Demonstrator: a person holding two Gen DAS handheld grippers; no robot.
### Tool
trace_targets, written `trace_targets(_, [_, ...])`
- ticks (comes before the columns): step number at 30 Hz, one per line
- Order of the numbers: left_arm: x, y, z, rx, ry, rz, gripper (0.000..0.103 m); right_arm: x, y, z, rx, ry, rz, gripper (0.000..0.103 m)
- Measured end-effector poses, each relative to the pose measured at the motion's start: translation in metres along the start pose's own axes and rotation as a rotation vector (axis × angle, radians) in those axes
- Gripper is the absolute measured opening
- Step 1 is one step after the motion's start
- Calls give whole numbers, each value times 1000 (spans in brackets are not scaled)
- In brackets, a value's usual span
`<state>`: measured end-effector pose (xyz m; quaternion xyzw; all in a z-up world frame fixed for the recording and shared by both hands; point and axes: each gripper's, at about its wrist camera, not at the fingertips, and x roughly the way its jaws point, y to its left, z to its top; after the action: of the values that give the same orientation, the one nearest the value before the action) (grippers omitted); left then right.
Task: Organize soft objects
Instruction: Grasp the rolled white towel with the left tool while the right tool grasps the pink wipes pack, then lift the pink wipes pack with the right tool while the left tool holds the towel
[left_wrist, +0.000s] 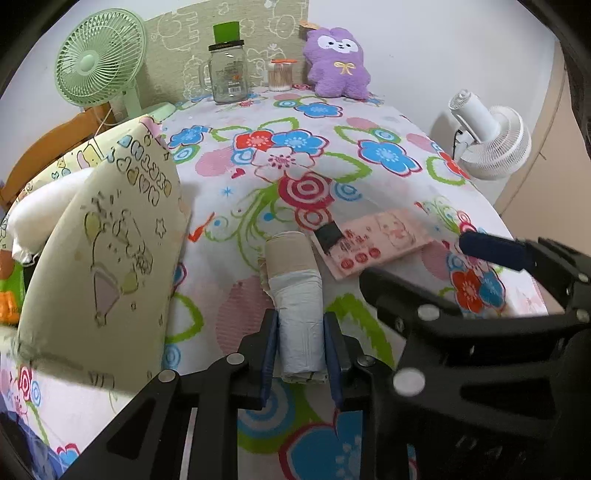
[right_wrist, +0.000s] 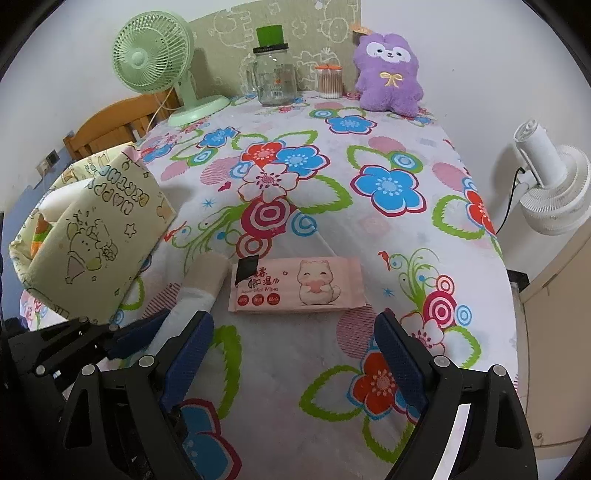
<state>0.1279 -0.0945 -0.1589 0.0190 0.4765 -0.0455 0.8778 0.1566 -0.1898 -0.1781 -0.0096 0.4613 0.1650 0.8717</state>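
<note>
Roll of white bags (left_wrist: 295, 295) lies on the flowered counter (left_wrist: 303, 155), just left of the pink wipes pack (right_wrist: 297, 286), and my left hand-held gripper (left_wrist: 301, 350) is clamped on its near end, one pad on each side. My right hand-held gripper (right_wrist: 291, 354) hangs spread wide and empty just before the wipes pack. Left of the roll stands the yellow birthday bag (left_wrist: 110, 251).

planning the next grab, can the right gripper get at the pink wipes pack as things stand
Probably yes. The right gripper is open, and the wipes pack lies flat just ahead with only bare tablecloth between. The left gripper and its roll sit off to the side.
</note>
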Motion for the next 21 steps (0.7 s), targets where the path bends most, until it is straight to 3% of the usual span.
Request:
trace_targets(13, [-26, -22, -22, 50, -13, -68, 23, -26, -1, -23, 19, -28, -20, 90])
trace_targets(21, [-9, -25, -15, 43, 18, -56, 23, -25, -8, -30, 37, -17, -28, 90])
